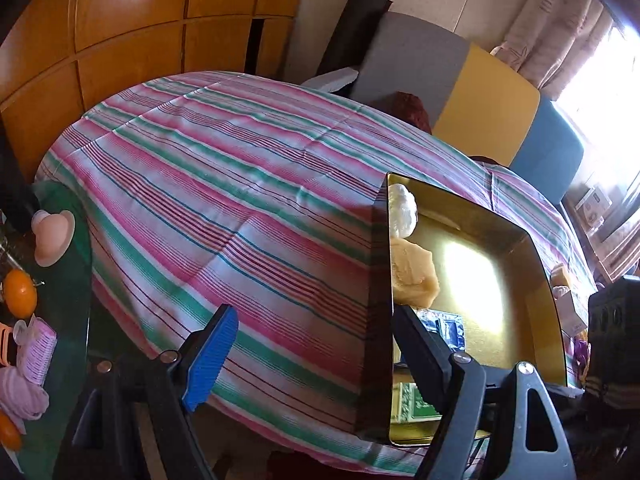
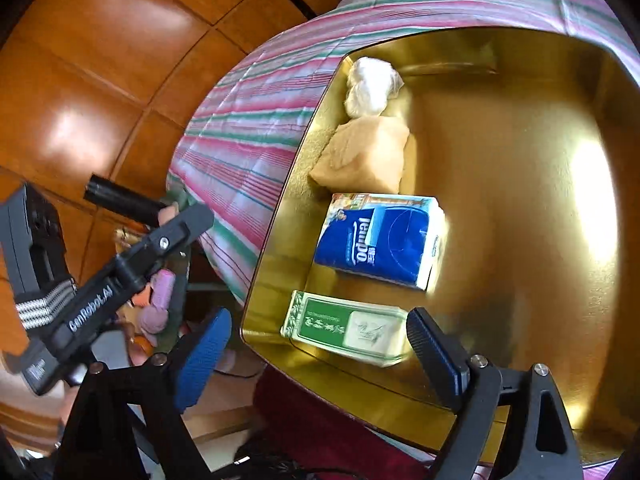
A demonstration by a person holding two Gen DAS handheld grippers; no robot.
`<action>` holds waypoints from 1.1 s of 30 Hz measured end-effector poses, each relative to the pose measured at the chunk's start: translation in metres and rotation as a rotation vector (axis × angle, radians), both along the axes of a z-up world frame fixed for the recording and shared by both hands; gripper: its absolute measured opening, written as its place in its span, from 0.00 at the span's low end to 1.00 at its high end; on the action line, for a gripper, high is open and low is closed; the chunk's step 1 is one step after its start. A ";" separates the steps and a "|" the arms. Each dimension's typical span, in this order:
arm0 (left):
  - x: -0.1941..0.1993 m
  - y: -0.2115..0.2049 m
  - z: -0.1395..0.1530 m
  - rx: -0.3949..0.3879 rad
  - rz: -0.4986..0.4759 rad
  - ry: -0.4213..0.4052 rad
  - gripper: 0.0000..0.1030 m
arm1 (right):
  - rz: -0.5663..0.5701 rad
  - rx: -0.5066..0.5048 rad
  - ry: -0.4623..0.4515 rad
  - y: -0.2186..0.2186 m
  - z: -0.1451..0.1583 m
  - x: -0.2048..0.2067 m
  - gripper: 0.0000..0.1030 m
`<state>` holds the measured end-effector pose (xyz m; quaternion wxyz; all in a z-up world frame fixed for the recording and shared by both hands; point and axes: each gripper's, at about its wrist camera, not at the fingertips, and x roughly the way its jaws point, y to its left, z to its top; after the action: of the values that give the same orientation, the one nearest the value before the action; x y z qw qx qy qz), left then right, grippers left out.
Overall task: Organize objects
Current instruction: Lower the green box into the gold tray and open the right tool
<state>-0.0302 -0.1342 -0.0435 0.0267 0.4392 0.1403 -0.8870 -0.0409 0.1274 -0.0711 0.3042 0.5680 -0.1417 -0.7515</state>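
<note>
**Both grippers open over the gold tray**

A shiny gold tray (image 2: 520,208) sits on a striped cloth (image 1: 224,184) in pink, green and white. Four things lie in a row along the tray's left wall, seen from the right wrist: a white bundle (image 2: 372,86) at the far end, a tan block (image 2: 366,156) just beside it, a blue tissue pack (image 2: 380,240) next, and a green and white packet (image 2: 348,326) nearest the camera.

The right gripper (image 2: 320,344) hangs over the near corner of the tray with its jaws spread wide. The green and white packet lies between the fingers in view, but the pads do not press on it, and nothing is held.

The left gripper (image 1: 316,336) is also wide open and empty. Its blue-padded finger (image 1: 210,356) is over the striped cloth, and the other finger reaches across the tray's dark outer wall.

On the left edge of the left wrist view, a green surface (image 1: 74,280) carries an orange fruit (image 1: 20,294), a pink round item (image 1: 54,236) and some lilac pieces (image 1: 34,348).
</note>
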 end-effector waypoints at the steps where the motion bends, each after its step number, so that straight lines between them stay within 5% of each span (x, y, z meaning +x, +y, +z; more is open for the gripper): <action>1: 0.000 0.000 0.000 0.001 -0.002 0.001 0.78 | -0.026 0.003 0.005 0.003 0.001 -0.001 0.88; 7: 0.002 0.001 0.003 0.003 -0.003 0.008 0.78 | -0.165 -0.003 0.021 0.013 -0.006 -0.019 0.91; 13: 0.004 0.003 0.009 -0.013 -0.007 0.025 0.78 | -0.039 -0.115 -0.042 -0.001 -0.013 -0.035 0.92; 18: 0.006 0.009 0.017 -0.050 -0.012 0.051 0.78 | -0.053 -0.120 0.009 0.013 -0.004 -0.029 0.92; 33: 0.011 0.050 0.028 -0.128 -0.121 0.084 0.78 | -0.168 0.179 0.322 0.077 0.043 -0.004 0.98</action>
<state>-0.0190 -0.0838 -0.0152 -0.0046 0.4067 0.0574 -0.9117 -0.0453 0.2043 -0.0286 0.2074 0.4514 -0.0706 -0.8650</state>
